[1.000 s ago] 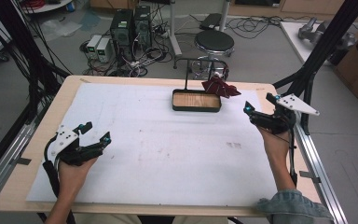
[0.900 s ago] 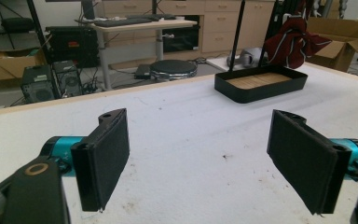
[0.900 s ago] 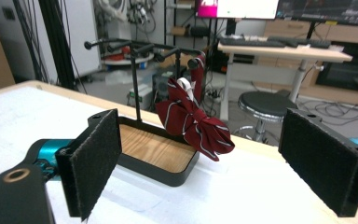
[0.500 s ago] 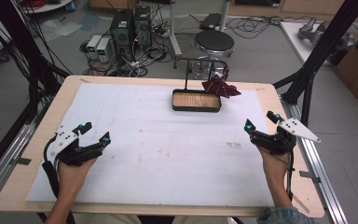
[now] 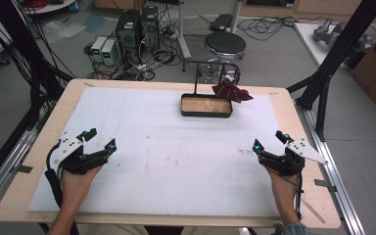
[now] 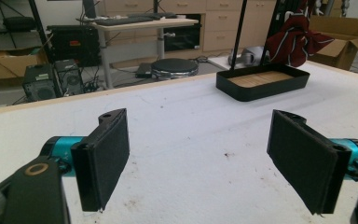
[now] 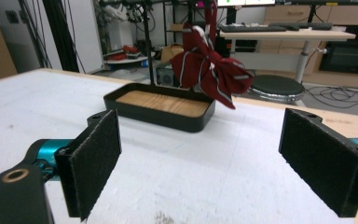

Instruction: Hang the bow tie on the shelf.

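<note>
**Right gripper pulled back toward the near edge**

Right gripper (image 5: 270, 141) has come back from the tray (image 5: 206, 113), jaws wide, empty. Left gripper (image 5: 99, 138) hasn't budged, also wide open. Red cloth (image 5: 231, 91) hangs on the stand over the tray's right end.

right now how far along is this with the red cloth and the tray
Looks done: the red cloth hangs on the stand over the tray. In hand: nothing; the left gripper and right gripper rest open near the table's front edge. Left: nothing evident.
</note>
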Motion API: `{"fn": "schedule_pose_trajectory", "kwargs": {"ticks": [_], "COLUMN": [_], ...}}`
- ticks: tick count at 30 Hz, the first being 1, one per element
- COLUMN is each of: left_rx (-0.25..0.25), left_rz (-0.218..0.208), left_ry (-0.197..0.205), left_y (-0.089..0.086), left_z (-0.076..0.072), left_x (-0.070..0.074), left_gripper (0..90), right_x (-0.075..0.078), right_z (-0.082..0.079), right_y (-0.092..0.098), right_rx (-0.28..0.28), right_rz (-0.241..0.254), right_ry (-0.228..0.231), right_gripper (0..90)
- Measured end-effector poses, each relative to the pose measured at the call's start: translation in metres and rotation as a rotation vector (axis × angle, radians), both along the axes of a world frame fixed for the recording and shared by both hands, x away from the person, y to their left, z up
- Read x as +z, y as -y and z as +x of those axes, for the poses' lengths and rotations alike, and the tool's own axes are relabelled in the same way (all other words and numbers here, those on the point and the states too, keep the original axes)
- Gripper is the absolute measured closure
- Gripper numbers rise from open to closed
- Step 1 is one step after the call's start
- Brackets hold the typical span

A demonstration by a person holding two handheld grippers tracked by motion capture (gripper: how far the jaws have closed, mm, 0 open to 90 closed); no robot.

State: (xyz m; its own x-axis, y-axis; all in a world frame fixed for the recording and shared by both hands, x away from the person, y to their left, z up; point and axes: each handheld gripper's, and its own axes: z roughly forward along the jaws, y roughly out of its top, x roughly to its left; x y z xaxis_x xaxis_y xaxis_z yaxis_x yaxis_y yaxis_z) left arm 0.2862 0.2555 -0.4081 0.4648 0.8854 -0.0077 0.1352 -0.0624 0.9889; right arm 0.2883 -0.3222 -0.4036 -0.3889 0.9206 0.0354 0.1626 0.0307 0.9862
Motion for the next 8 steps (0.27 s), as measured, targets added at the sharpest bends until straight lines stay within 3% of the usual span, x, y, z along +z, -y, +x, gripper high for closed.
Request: {"fn": "schedule_pose_trajectory", "kwargs": {"ticks": [3, 8], "left_rx": [0.001, 0.005], "left_rz": [0.000, 0.004], "left_ry": [0.000, -0.006], "left_y": [-0.0001, -0.0004], "left_z": [0.0000, 0.0010], "left_x": [0.0001, -0.0007], "left_gripper": [21.2, 21.1], "right_x": [-0.0076, -0.0079], "right_z": [-0.0016, -0.0029], "right_y": [0.0014, 0.0025], "right_rx": [-0.008, -0.007], "right_rz": [0.000, 0.011], "right_ry": [-0.014, -0.024], "right_gripper": [11.9, 11.7]}}
